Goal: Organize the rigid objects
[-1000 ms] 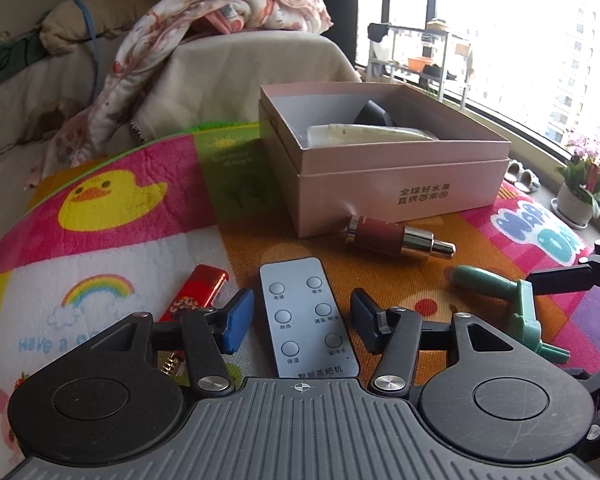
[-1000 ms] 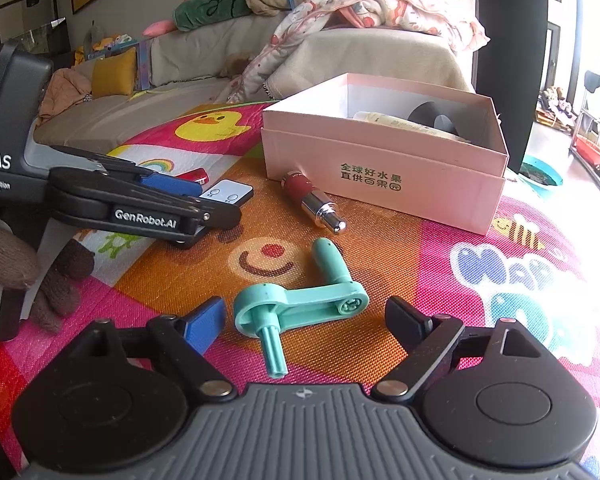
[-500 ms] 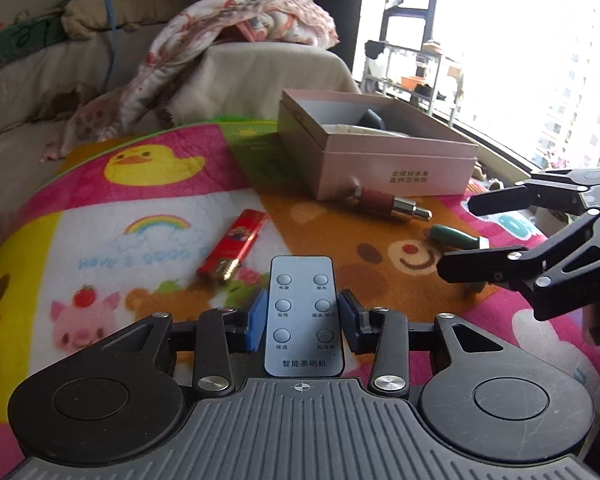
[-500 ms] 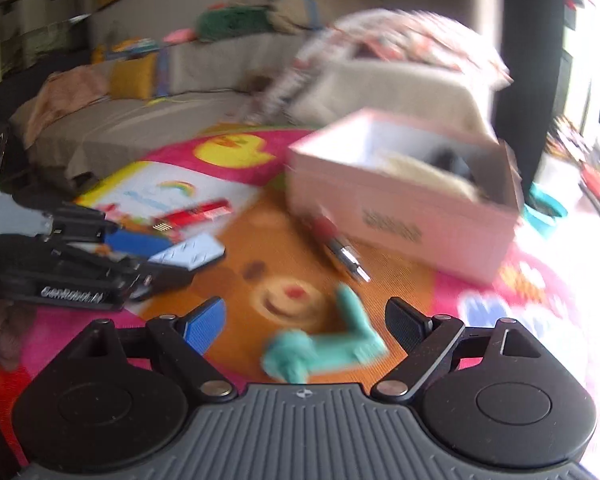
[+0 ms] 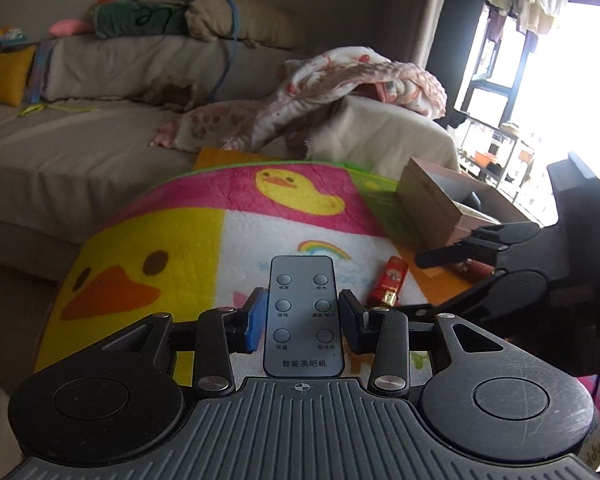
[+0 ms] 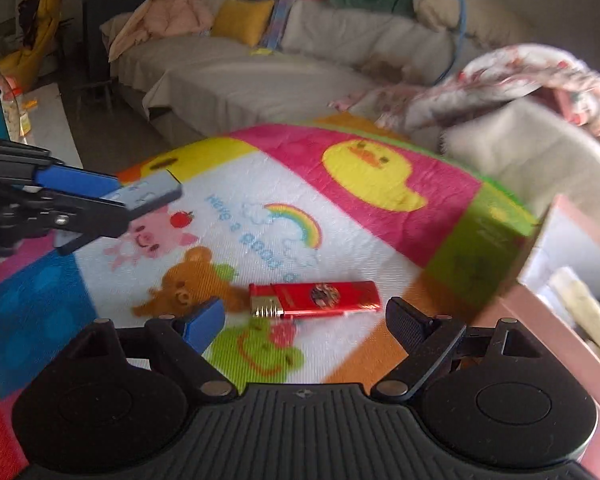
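Note:
My left gripper is shut on a grey remote control and holds it lifted above the colourful play mat. The remote also shows in the right wrist view, clamped in the left gripper. My right gripper is open and empty, just above a red lighter that lies flat on the mat between its fingers. The lighter also shows in the left wrist view, beside the right gripper. The pink open box stands at the right.
A grey sofa with cushions and a floral blanket runs behind the mat. The box's near corner is close to my right gripper, with a pale object inside. A bright window is at the far right.
My left gripper closed on the remote and lifted it, swinging left. My right gripper moved left from the teal handle to over the red lighter, staying open.

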The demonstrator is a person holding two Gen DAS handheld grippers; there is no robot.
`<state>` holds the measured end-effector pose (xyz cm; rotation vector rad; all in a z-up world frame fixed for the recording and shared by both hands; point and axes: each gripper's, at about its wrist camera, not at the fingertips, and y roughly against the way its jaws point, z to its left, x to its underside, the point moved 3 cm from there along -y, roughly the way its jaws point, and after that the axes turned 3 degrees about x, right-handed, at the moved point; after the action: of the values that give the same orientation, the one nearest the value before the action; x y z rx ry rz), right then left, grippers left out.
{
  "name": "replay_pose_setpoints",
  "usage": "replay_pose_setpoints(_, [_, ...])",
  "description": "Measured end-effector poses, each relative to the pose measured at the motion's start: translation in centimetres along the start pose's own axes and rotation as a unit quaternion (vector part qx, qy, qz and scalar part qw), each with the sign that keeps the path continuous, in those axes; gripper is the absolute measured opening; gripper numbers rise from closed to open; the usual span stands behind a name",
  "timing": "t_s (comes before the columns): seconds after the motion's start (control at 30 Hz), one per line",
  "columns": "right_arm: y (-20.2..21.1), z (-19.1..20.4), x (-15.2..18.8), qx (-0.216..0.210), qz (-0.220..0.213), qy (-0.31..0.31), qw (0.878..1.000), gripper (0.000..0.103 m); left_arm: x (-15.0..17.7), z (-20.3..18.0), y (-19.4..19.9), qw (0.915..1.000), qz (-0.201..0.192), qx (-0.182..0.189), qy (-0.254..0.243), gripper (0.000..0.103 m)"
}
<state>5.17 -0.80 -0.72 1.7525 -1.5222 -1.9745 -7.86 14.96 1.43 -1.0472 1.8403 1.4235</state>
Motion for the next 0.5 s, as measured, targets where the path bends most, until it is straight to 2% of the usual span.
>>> replay_pose_setpoints(0.3, [-1.7,-1.1,-0.6,-0.019,0.015,-0.031,0.999,0.09,0.9,-0.4,-0.5,0.9997,0.013,0.023,0.0,0.043])
replay_pose_setpoints(0.33, [-1.6,-1.3,-0.5,-0.026,0.018,-0.034,0.999,0.09,1.0,-0.5,-0.6,0.9996,0.015,0.024,-0.002,0.043])
replay_pose_setpoints(0.4, [-1.3,-1.2,-0.5,-0.037,0.022,-0.03,0.999,0.082,1.1,-1.0,-0.6,0.9993,0.022,0.028,-0.006,0.043])
replay_pose_setpoints(0.5, [0.7,-1.0,0.0,-0.041,0.013,-0.025,0.999,0.082,1.5,-2.3,-0.6,0.9977,0.042,0.047,-0.025,0.043])
